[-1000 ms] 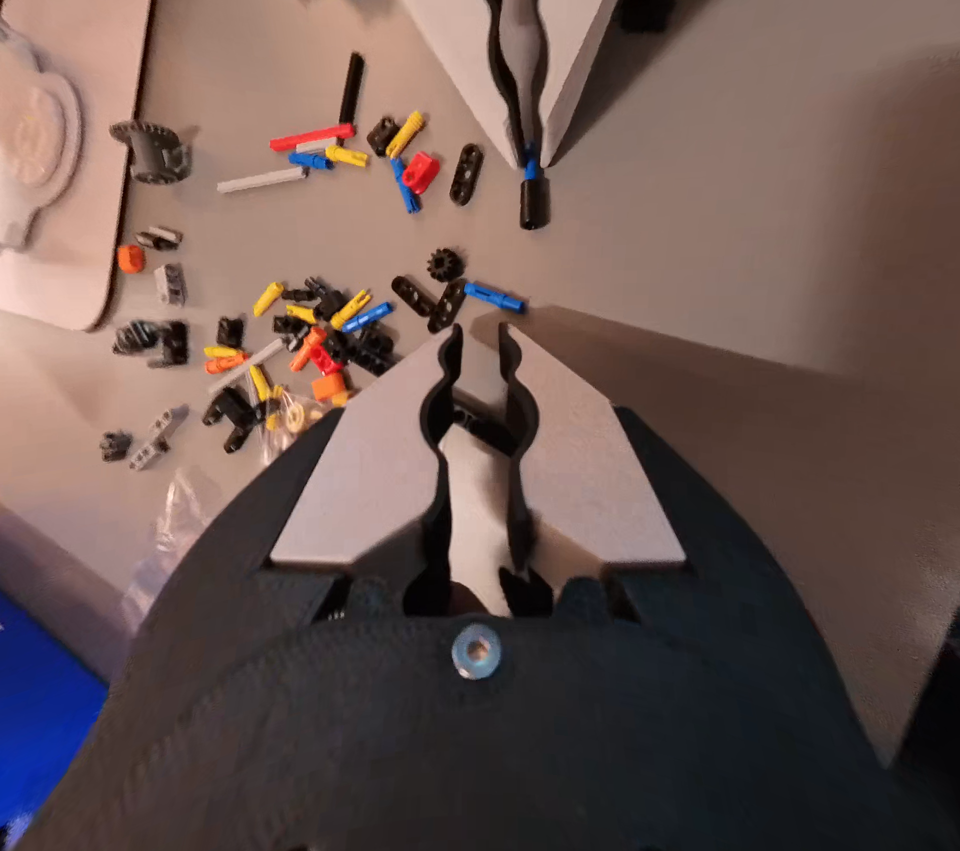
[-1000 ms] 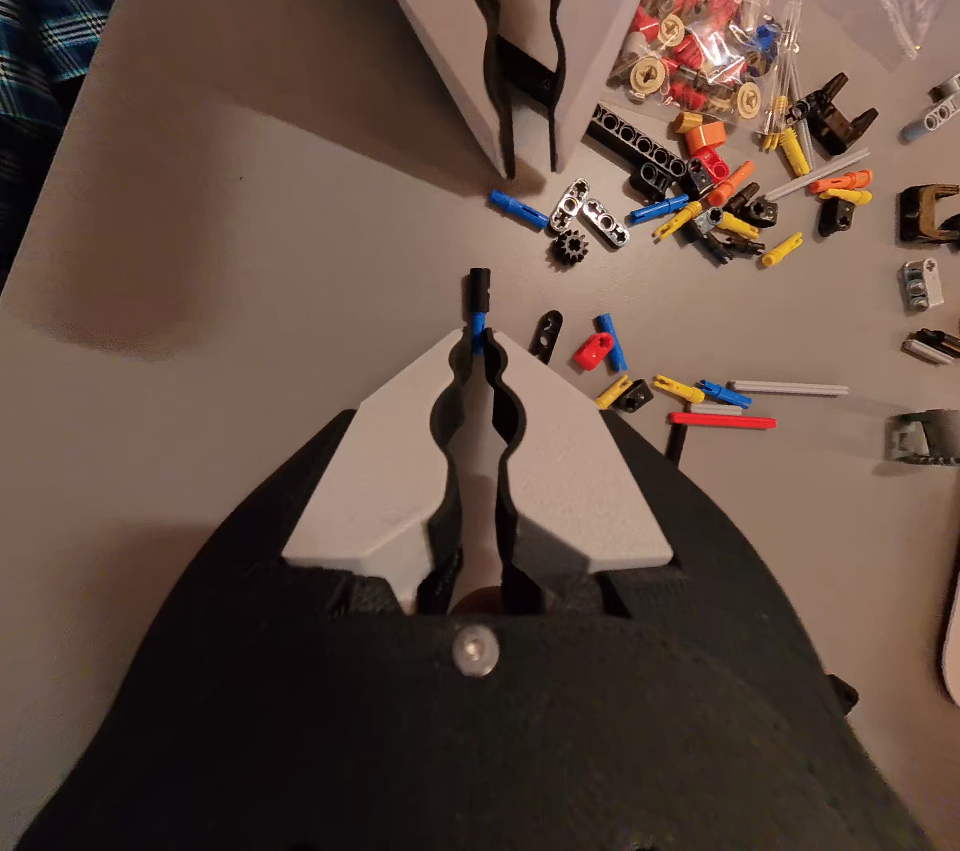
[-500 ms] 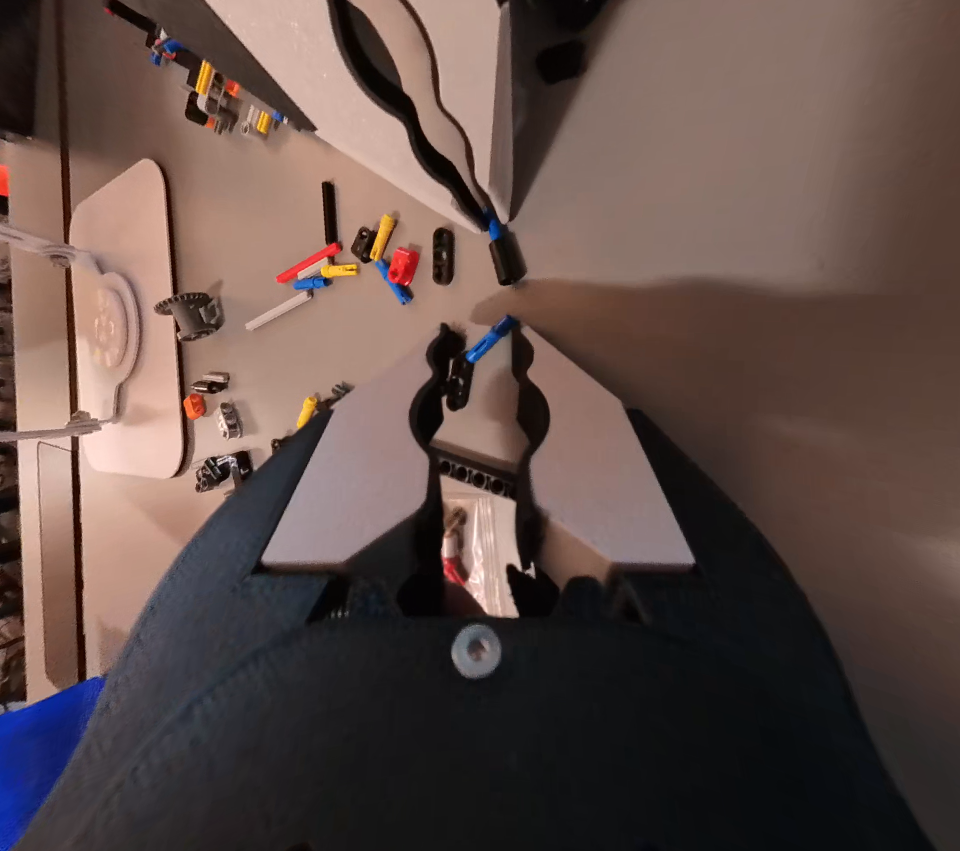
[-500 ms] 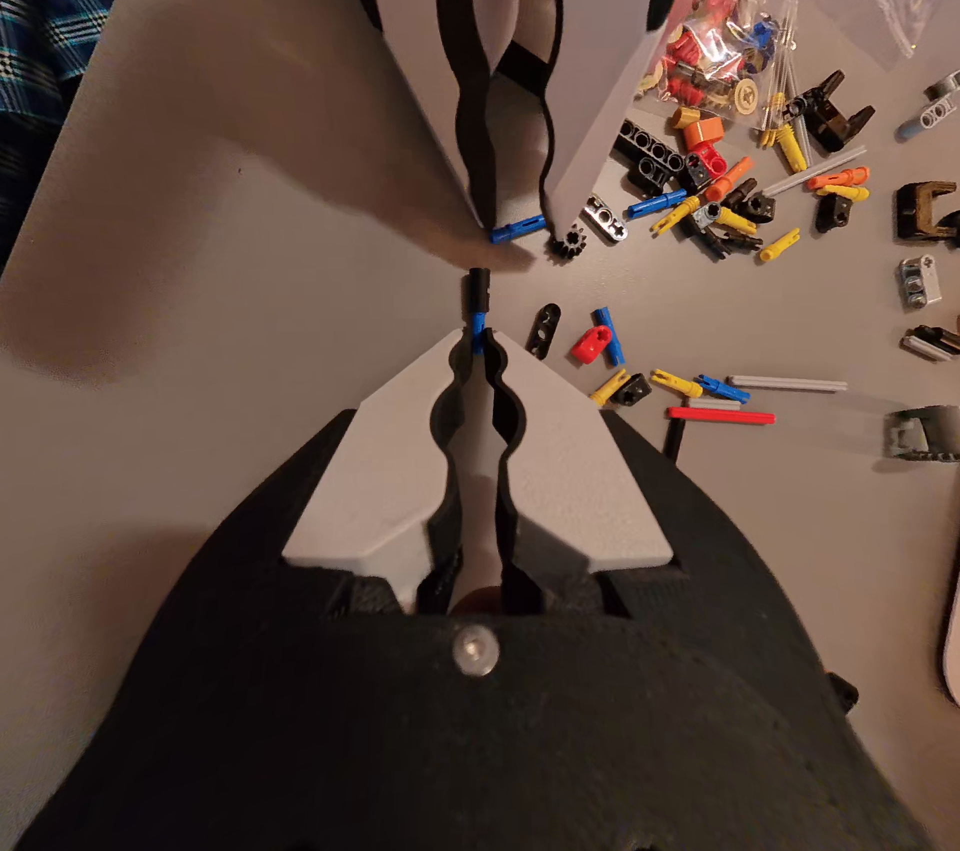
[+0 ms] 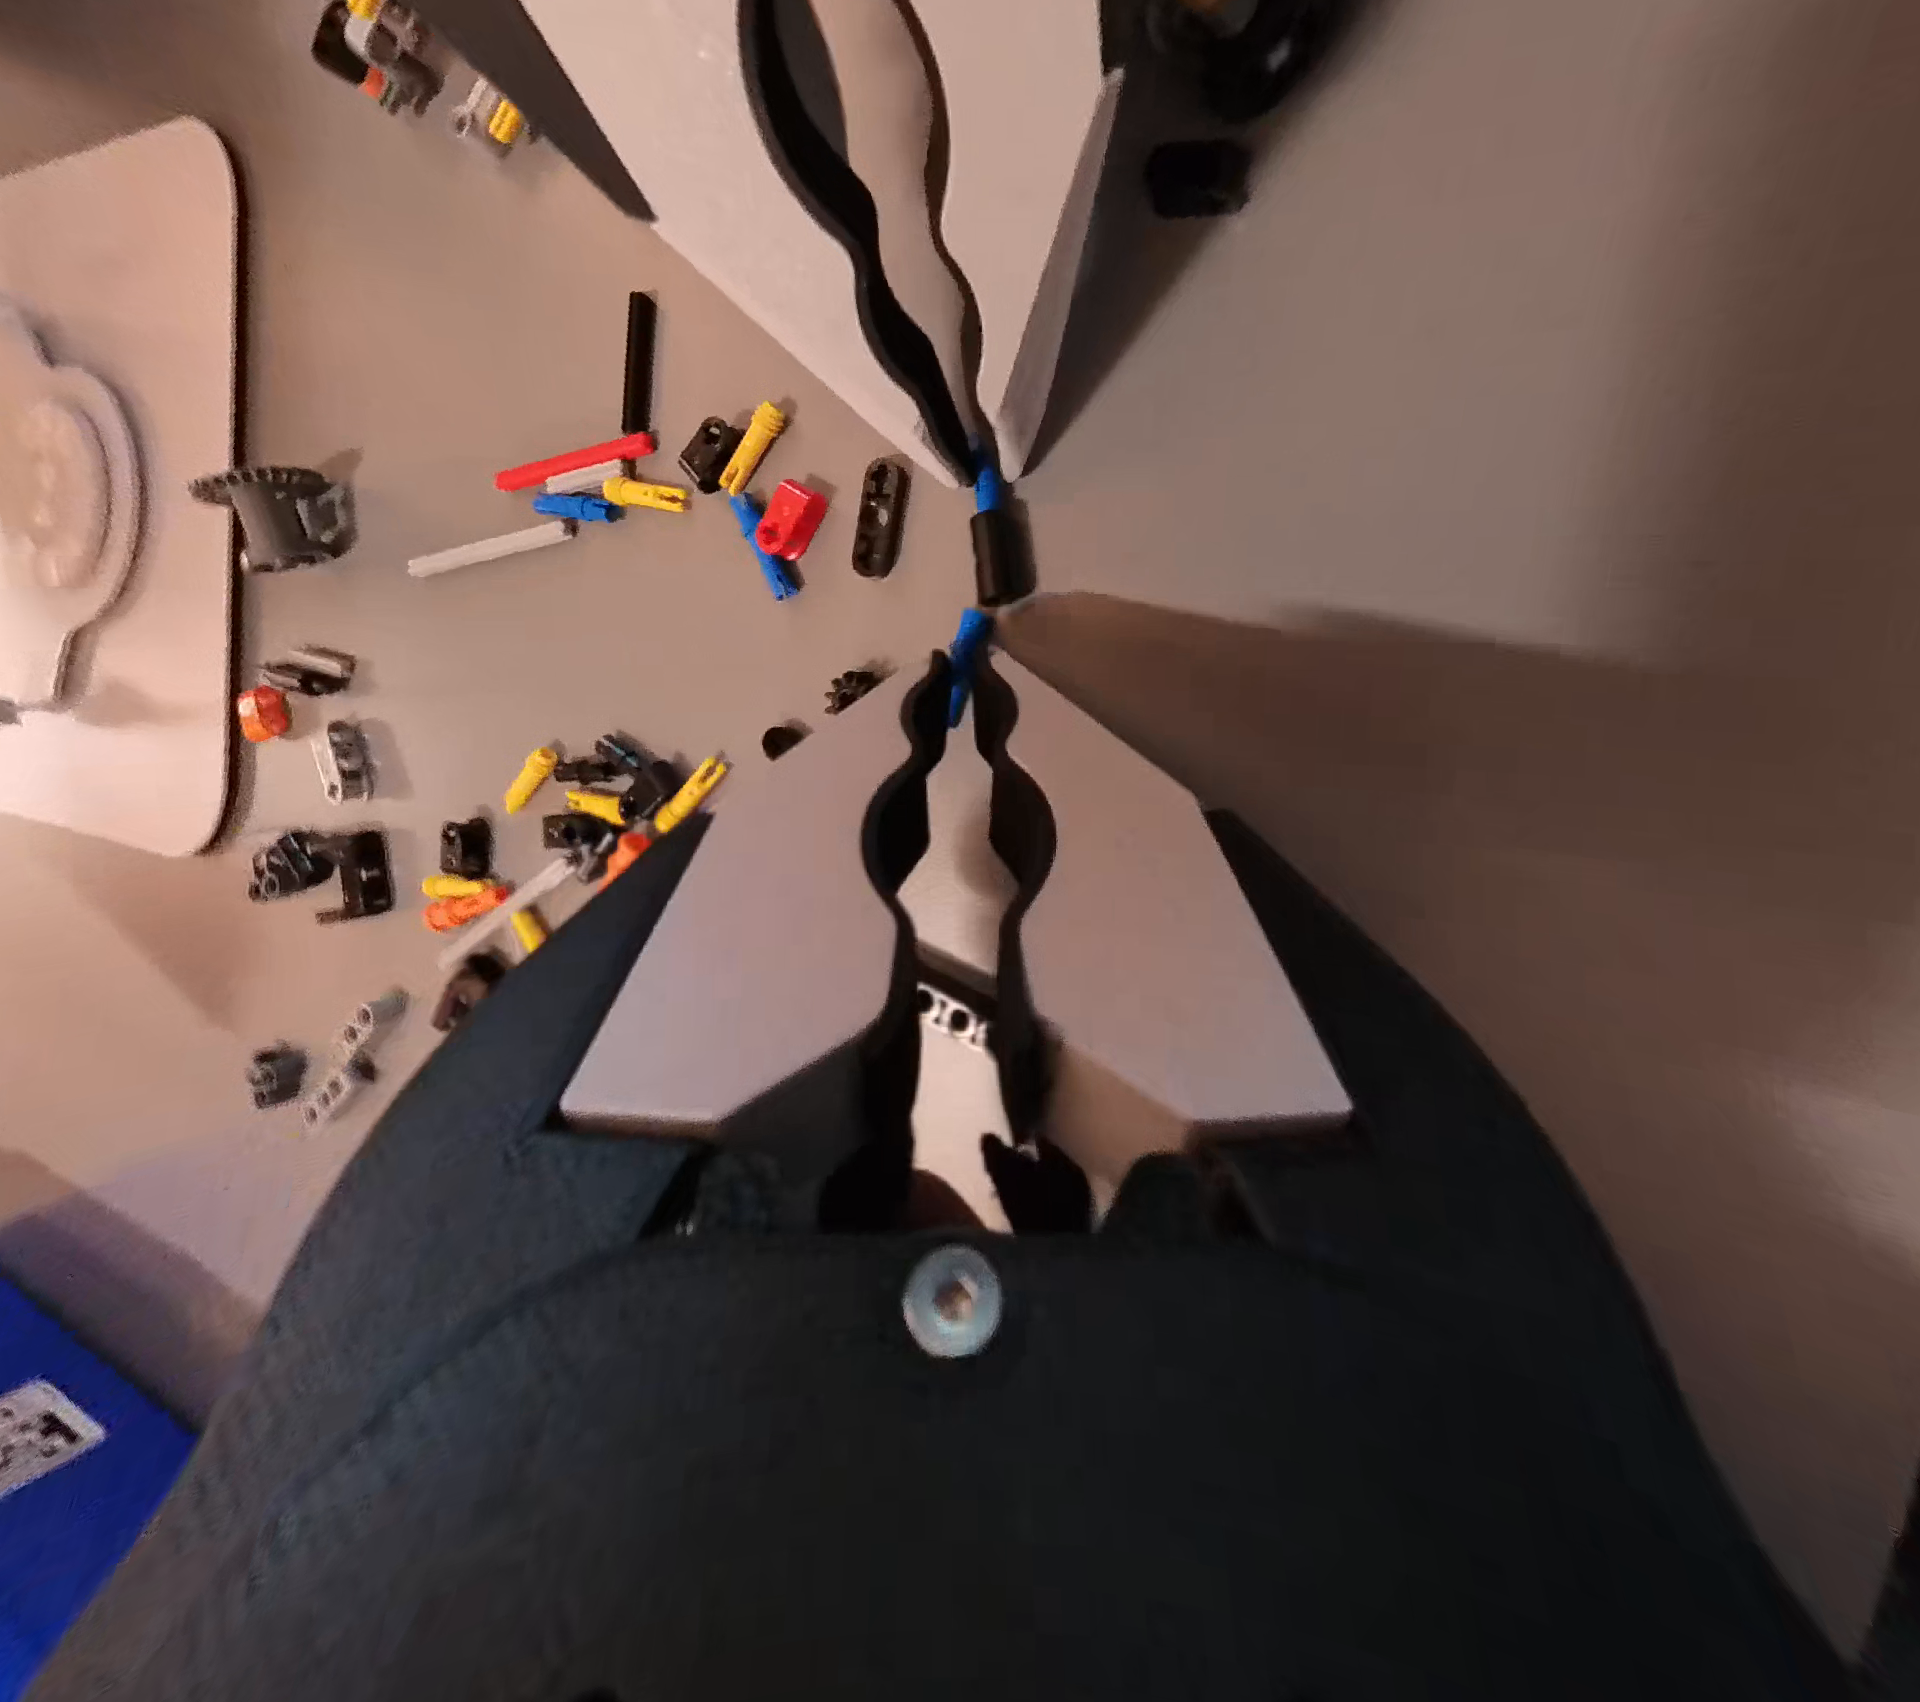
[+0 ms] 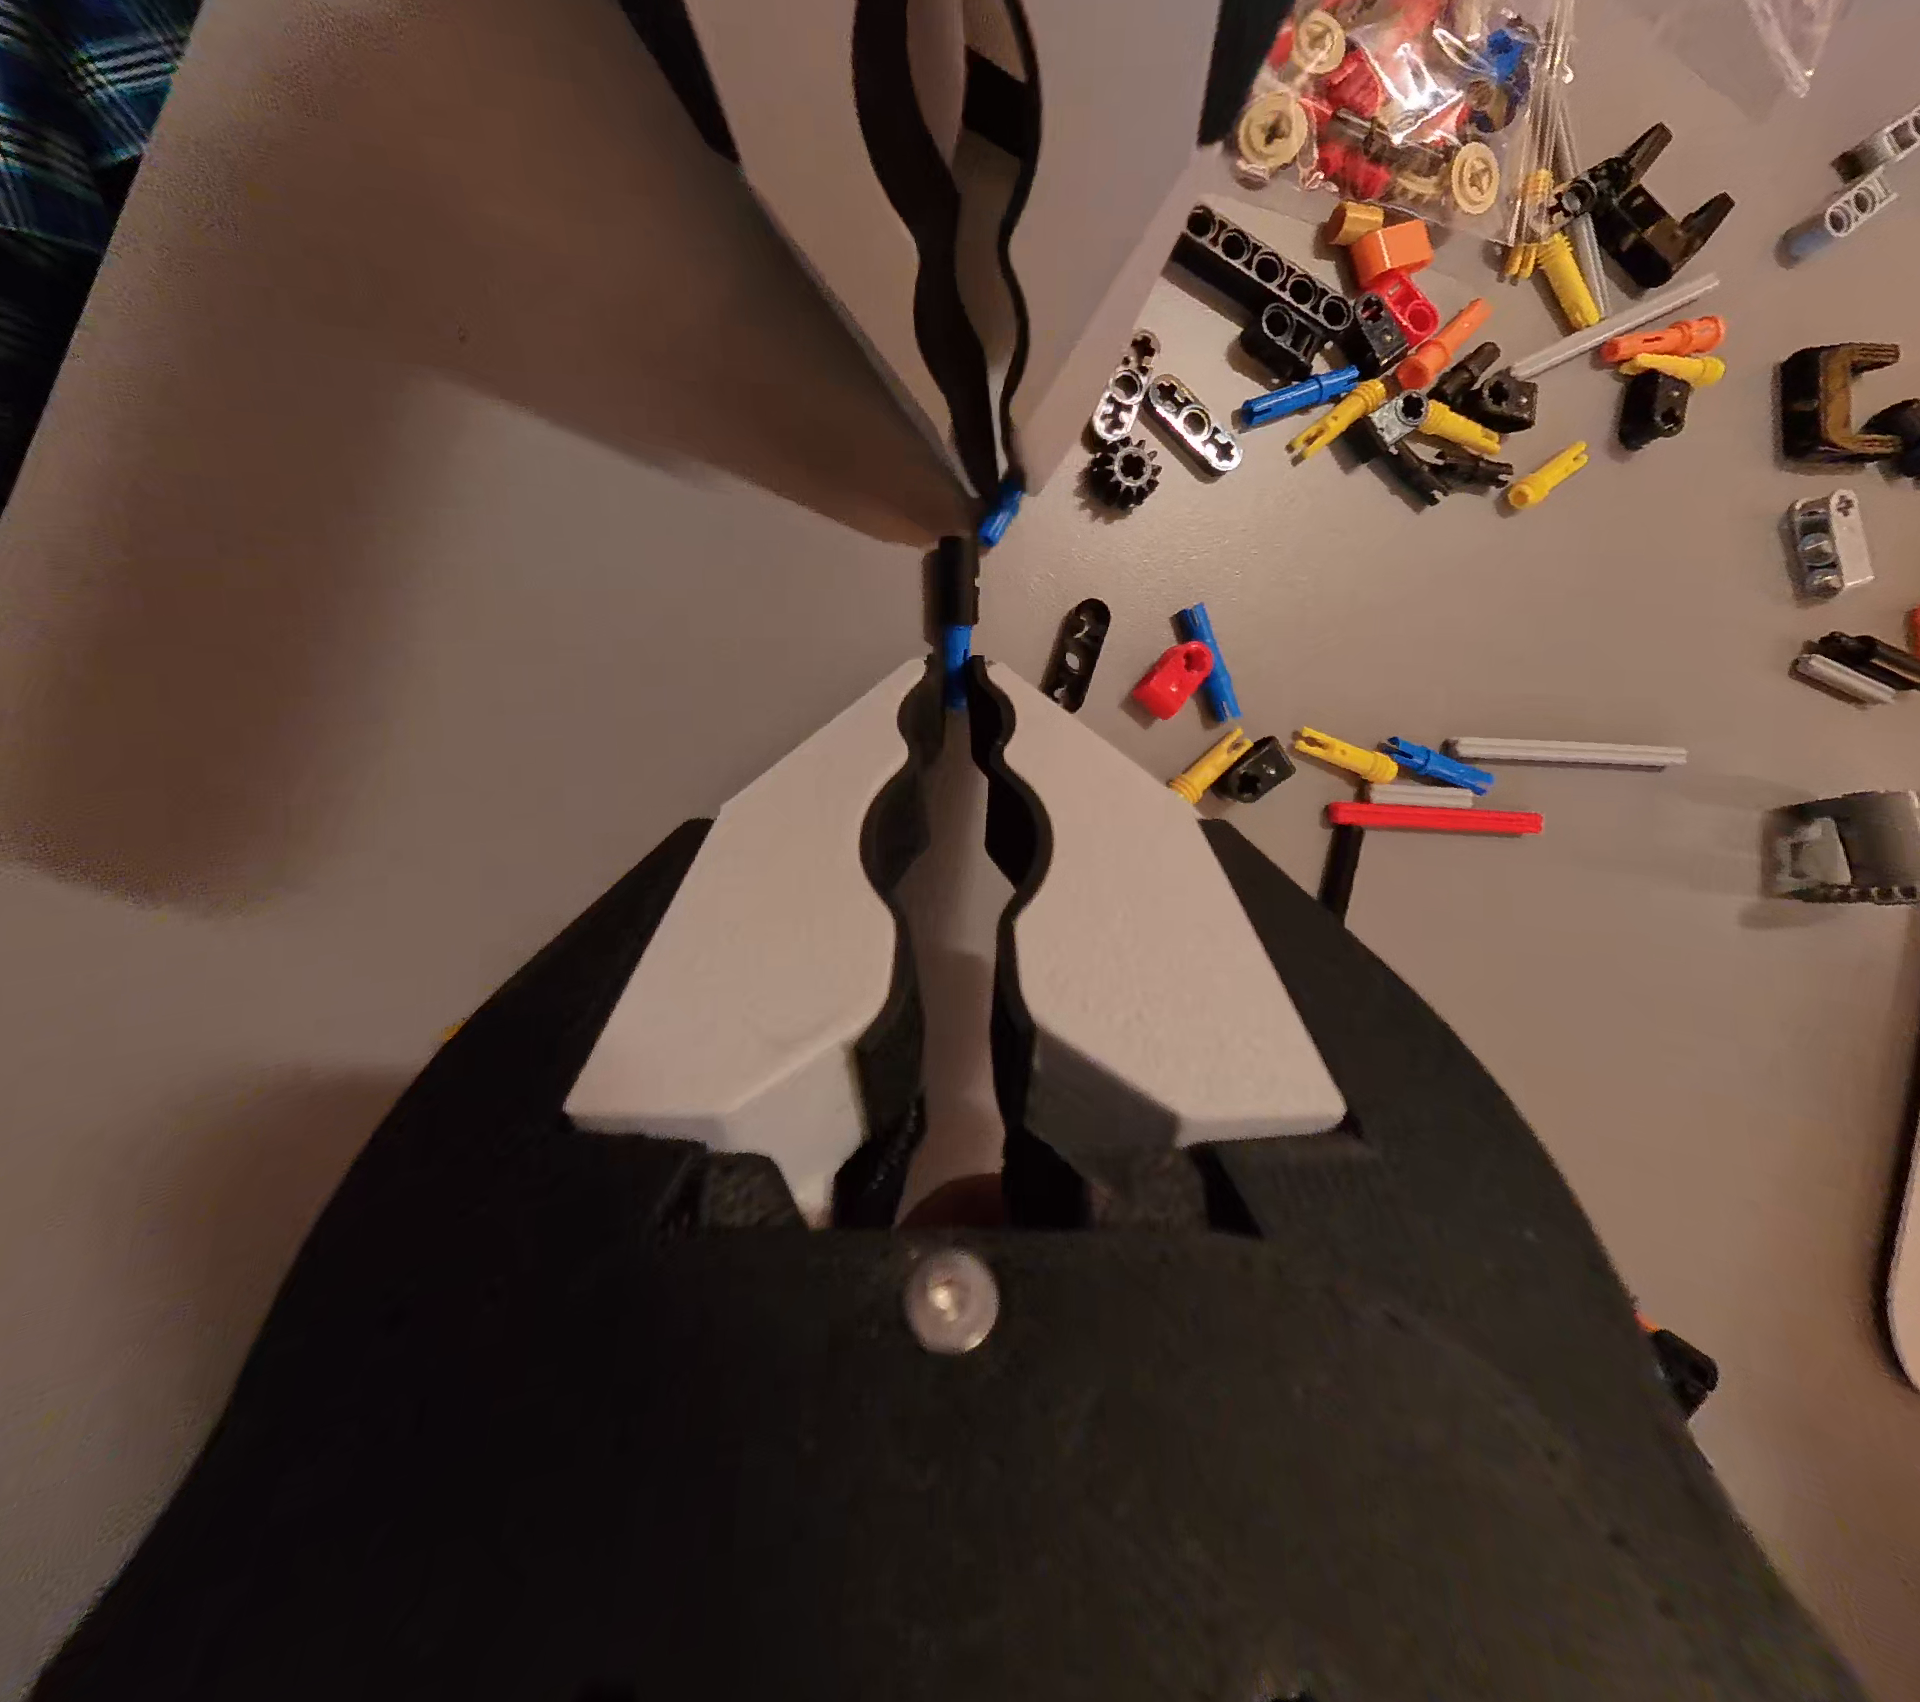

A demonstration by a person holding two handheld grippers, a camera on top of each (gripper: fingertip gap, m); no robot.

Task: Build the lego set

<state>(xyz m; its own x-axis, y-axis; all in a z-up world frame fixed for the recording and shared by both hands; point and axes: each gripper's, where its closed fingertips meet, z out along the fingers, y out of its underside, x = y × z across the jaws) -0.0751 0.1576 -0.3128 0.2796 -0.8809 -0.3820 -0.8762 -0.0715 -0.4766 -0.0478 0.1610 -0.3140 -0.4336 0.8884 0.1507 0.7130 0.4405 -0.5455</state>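
The left gripper point(image 5: 964, 676) is pinching a blue pin point(image 5: 966, 650), its tip meeting the black sleeve point(image 5: 1003, 556). The right gripper point(image 6: 951, 676) is clamping that sleeve's own blue peg point(image 6: 954, 660), both raised over the table point(image 6: 520, 613) beside loose pieces point(image 6: 1403, 395).

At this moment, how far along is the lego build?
Early. Done: a blue pin sits in one end of a small black sleeve, held by the right gripper. In hand: the left gripper pinches a second blue pin, its tip at the sleeve's open end, not clearly in. Left: dozens of loose parts and a sealed bag on the table.
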